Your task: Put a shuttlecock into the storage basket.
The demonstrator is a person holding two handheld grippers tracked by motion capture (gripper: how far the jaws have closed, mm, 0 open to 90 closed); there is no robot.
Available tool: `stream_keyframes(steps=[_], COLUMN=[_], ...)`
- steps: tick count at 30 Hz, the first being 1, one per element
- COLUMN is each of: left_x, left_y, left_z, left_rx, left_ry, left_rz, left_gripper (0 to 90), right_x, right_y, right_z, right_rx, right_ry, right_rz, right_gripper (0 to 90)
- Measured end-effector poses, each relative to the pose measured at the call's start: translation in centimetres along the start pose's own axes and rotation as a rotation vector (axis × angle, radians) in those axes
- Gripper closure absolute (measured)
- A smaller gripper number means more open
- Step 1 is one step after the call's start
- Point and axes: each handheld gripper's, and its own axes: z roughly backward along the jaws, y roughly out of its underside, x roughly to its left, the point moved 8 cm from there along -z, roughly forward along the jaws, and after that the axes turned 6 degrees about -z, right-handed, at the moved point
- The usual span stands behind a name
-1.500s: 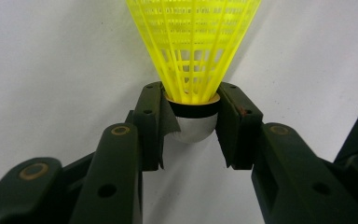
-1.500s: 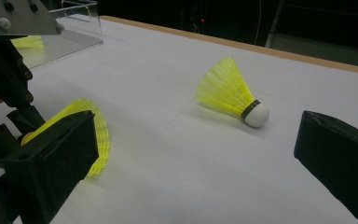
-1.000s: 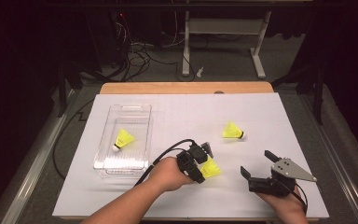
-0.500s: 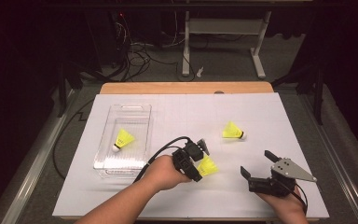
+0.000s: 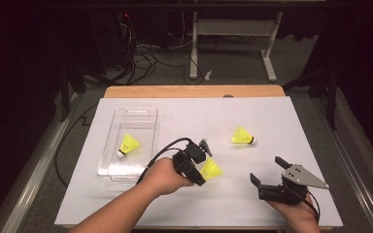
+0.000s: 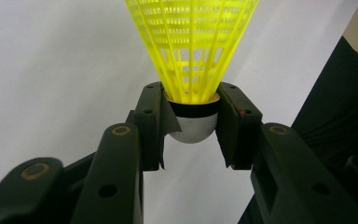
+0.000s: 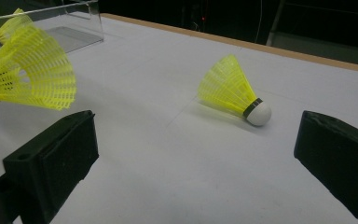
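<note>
The left gripper [image 6: 193,123] squeezes a birdie [image 6: 193,56]. Next it likely goes left to the bin [image 5: 108,154]. The right gripper [image 5: 267,175] is wide apart.

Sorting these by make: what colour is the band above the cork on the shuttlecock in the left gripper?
Black, on the held shuttlecock; clearest in the left gripper view.

You were working in what looked like a lab or test room. A white sheet [image 5: 272,126] covered the wooden table [image 5: 194,91], loose cables [image 5: 150,53] lay on the grey floor, and a metal desk frame [image 5: 233,34] stood behind in the dark.
</note>
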Motion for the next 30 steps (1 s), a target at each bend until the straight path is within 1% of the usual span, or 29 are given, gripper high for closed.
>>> stream_keyframes(steps=[2, 3, 5, 9, 10, 12, 15, 18, 27, 28, 30], left_x=[0.1, 0.1, 0.2, 0.2, 0.3, 0.3, 0.6, 0.8, 1.0, 1.1, 1.1], left_y=[0.1, 0.1, 0.2, 0.3, 0.3, 0.3, 0.4, 0.7, 1.0, 1.0, 1.1], left_z=[0.5, 0.5, 1.0, 1.6, 2.1, 2.3, 3.0, 3.7, 4.6, 4.8, 4.9], left_rx=[-0.001, -0.001, 0.002, -0.002, -0.006, -0.008, -0.013, -0.006, -0.007, 0.001, -0.001], left_ry=[-0.005, -0.005, -0.011, -0.008, -0.003, -0.004, -0.008, -0.012, -0.018, -0.014, -0.015], left_rz=[0.009, 0.009, 0.009, 0.012, 0.017, 0.021, 0.028, 0.033, 0.043, 0.050, 0.055], left_gripper=[64.7, 64.7, 64.7, 64.7, 64.7, 64.7, 64.7, 64.7, 64.7, 64.7, 64.7], right_x=[0.0, 0.0, 0.0, 0.0, 0.0, 0.0, 0.0, 0.0, 0.0, 0.0, 0.0], right_y=[0.0, 0.0, 0.0, 0.0, 0.0, 0.0, 0.0, 0.0, 0.1, 0.1, 0.1], right_z=[0.0, 0.0, 0.0, 0.0, 0.0, 0.0, 0.0, 0.0, 0.0, 0.0, 0.0], right_rx=[0.000, 0.000, 0.001, 0.001, 0.002, 0.002, 0.002, 0.003, 0.005, 0.006, 0.006], right_ry=[0.000, 0.000, 0.000, 0.000, 0.001, 0.000, 0.001, 0.001, 0.000, 0.001, 0.001], right_rz=[0.002, 0.002, 0.002, 0.001, 0.002, 0.002, 0.003, 0.001, 0.003, 0.002, 0.002], right_gripper=[0.3, 0.3, 0.3, 0.3, 0.3, 0.3, 0.3, 0.3, 0.3, 0.3, 0.3])
